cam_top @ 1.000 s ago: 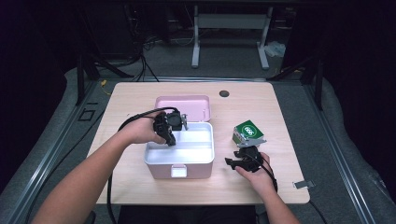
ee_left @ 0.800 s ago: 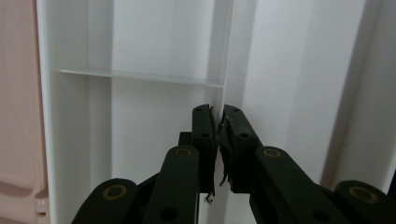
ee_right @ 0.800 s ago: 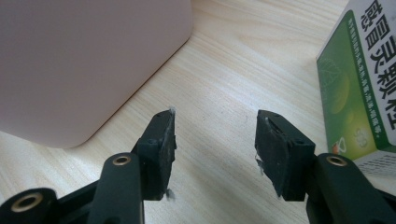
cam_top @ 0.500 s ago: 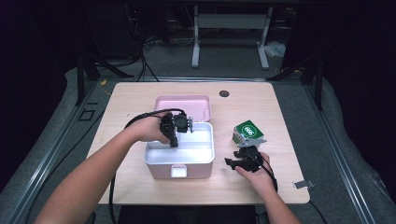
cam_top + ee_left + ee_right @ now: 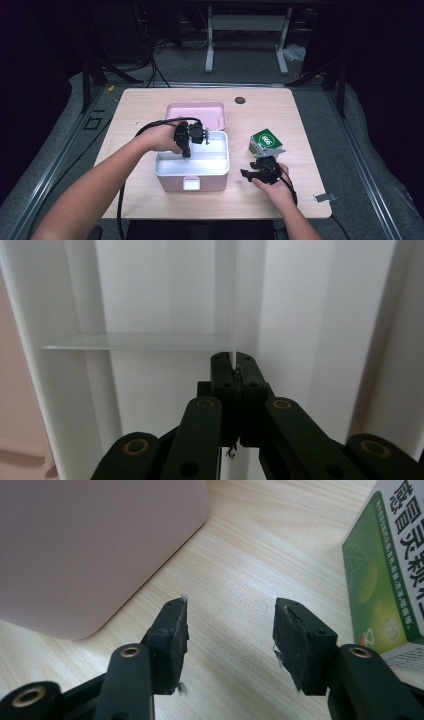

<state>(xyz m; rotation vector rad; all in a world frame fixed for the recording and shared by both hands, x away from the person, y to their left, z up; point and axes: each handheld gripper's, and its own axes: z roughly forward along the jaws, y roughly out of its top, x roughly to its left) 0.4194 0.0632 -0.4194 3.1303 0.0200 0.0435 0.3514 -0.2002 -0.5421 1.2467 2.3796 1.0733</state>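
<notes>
left gripper fingers clamped on white divider inside pink box, right gripper fingers apart beside green carton

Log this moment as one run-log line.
left gripper: shut on thin white divider inside pink storage box | right gripper: open, beside green medicine carton

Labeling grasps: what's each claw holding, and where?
Left claw pinches the thin white divider edge inside the box. Right claw is open, empty.

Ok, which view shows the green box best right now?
The high view: the whole green box sits on the table, just ahead of the right gripper. The right gripper view catches one printed side at its right edge.
</notes>
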